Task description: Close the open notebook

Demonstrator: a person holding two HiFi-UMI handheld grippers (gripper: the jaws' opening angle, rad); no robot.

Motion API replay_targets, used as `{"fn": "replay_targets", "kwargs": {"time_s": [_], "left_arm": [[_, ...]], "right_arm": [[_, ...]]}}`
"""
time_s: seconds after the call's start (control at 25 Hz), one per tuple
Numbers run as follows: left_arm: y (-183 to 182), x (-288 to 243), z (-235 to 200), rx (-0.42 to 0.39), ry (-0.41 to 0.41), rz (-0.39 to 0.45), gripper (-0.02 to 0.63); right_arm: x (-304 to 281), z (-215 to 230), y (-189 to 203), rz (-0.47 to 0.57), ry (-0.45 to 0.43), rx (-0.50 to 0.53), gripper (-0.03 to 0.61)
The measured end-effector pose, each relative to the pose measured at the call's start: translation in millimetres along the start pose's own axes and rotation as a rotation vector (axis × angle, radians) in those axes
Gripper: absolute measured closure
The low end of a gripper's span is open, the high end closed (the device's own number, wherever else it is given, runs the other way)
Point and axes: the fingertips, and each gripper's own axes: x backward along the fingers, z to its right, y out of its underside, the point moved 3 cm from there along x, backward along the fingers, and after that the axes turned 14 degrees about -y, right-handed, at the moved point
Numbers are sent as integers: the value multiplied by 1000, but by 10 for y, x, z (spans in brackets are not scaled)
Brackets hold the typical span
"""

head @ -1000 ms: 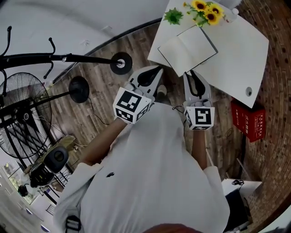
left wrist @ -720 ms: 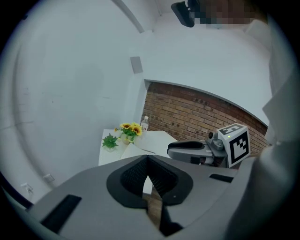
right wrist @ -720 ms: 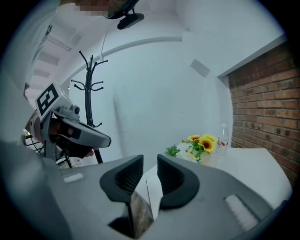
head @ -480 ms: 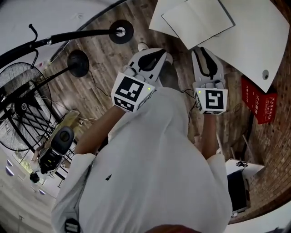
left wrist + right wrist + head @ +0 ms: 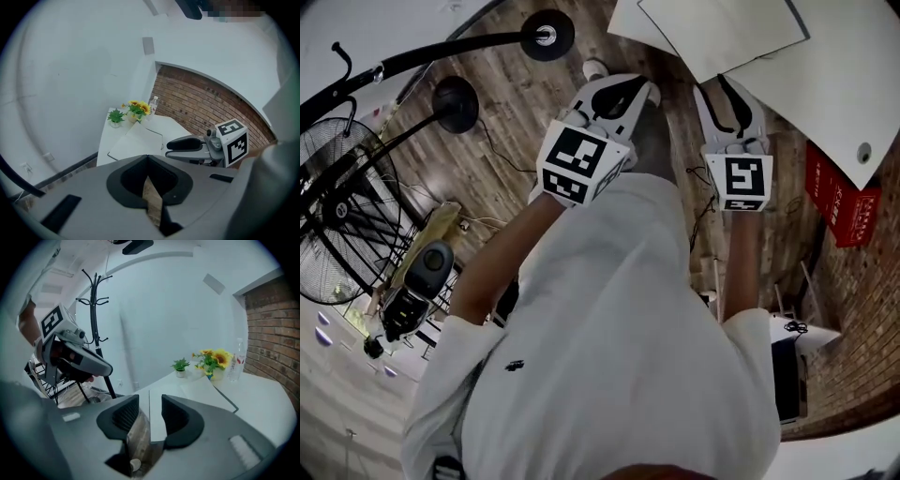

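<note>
The open white notebook [image 5: 722, 28] lies flat on the white desk [image 5: 853, 94], beyond both grippers and untouched. Your left gripper's [image 5: 637, 92] fingers are pressed together. Your right gripper's [image 5: 724, 92] fingers have just been opening and stand fairly wide, with nothing between them. The likely risk is that a push on the cover skids the light notebook toward the yellow sunflowers [image 5: 213, 359] (pinning one half would help), or catches a single page instead.

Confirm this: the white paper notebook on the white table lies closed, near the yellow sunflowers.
Not closed: the white paper notebook lies open, pages flat, on the white table, near the yellow sunflowers. The left gripper view shows it.
</note>
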Motion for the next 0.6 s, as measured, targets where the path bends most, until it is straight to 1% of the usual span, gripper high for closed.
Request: {"fn": "replay_targets", "kwargs": {"time_s": [0.24, 0.44, 0.6], "left_arm": [[118, -150, 5, 27, -12, -33, 604], [242, -235, -1, 33, -17, -62, 604], [317, -299, 1, 33, -16, -92, 604]], "right_arm": [[-212, 93, 275, -91, -31, 53, 399], [-414, 178, 517, -156, -51, 86, 381], [-534, 218, 708, -211, -40, 114, 356]]}}
